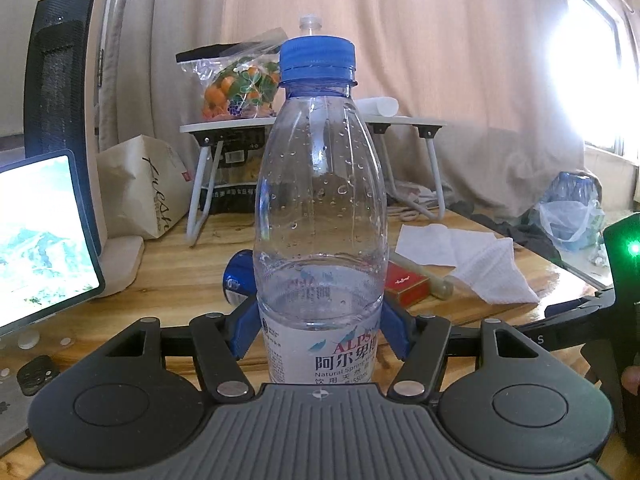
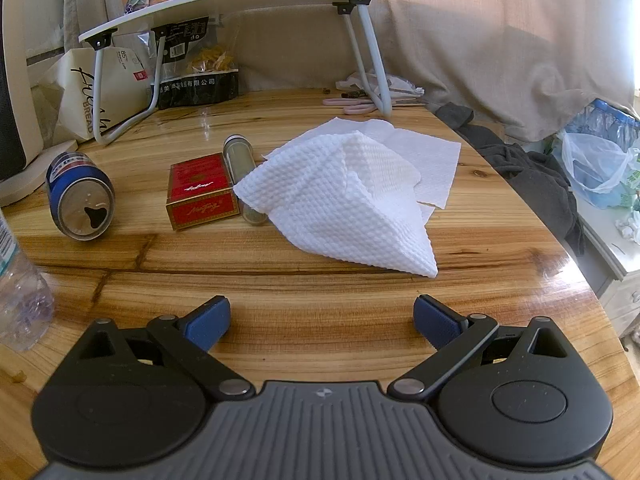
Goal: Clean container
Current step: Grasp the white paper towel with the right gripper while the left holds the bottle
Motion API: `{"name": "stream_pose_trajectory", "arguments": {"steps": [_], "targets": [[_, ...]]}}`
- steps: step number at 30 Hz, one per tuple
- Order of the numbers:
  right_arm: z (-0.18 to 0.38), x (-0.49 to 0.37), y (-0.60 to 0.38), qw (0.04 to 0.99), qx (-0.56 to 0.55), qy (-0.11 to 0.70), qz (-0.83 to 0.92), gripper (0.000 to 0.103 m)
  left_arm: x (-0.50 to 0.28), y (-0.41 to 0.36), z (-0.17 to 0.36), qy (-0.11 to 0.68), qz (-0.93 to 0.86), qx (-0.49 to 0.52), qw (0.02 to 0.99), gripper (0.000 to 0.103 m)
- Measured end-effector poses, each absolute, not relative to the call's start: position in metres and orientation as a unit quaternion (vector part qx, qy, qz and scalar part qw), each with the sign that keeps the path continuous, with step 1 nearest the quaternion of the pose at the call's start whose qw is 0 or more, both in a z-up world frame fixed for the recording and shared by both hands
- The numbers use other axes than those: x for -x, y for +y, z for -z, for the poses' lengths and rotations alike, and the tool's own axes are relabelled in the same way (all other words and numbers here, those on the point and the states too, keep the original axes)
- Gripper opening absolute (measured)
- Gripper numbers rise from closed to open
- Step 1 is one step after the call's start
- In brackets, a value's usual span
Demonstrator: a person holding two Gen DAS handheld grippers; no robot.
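A clear plastic water bottle [image 1: 320, 208] with a blue cap [image 1: 317, 59] stands upright between the blue pads of my left gripper [image 1: 320, 330], which is shut on its lower body. Its base also shows at the left edge of the right wrist view [image 2: 20, 296]. A white textured paper towel [image 2: 344, 196] lies crumpled on the wooden table [image 2: 320, 288], ahead of my right gripper [image 2: 322, 322]. The right gripper is open and empty, low over the table. The towel also shows in the left wrist view [image 1: 476, 264].
A blue drink can [image 2: 80, 200] lies on its side at the left. A red box [image 2: 200, 192] and a small glass vial [image 2: 242, 168] lie beside the towel. A white folding stand [image 2: 240, 4] stands at the back. A tablet [image 1: 40, 236] leans at left. Dark cloth [image 2: 532, 172] hangs at the table's right edge.
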State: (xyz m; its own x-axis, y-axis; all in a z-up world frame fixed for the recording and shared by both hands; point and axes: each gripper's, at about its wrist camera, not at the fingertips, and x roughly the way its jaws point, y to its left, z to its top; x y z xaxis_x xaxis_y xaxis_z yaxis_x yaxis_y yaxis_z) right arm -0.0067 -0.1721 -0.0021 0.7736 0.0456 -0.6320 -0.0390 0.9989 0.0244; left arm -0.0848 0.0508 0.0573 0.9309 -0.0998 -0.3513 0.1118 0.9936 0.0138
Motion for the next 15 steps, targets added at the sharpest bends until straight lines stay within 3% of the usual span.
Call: {"name": "stream_pose_trajectory", "arguments": {"steps": [5,6,7,15], "targets": [[0.002,0.006,-0.173,0.942,-0.005,0.336,-0.022,0.103,0.082,0.050,-0.057,0.180,0.050,-0.022,0.982,0.072],[0.002,0.006,-0.172,0.942,-0.005,0.336,-0.022,0.103,0.080,0.050,-0.056,0.183,0.052,-0.020,0.982,0.071],[0.002,0.006,-0.172,0.942,-0.005,0.336,-0.022,0.103,0.079,0.051,-0.055,0.185,0.057,-0.017,0.981,0.064],[-0.002,0.014,-0.180,0.940,-0.001,0.335,-0.067,0.103,0.072,0.051,-0.060,0.163,0.104,0.005,0.981,0.064]]}}
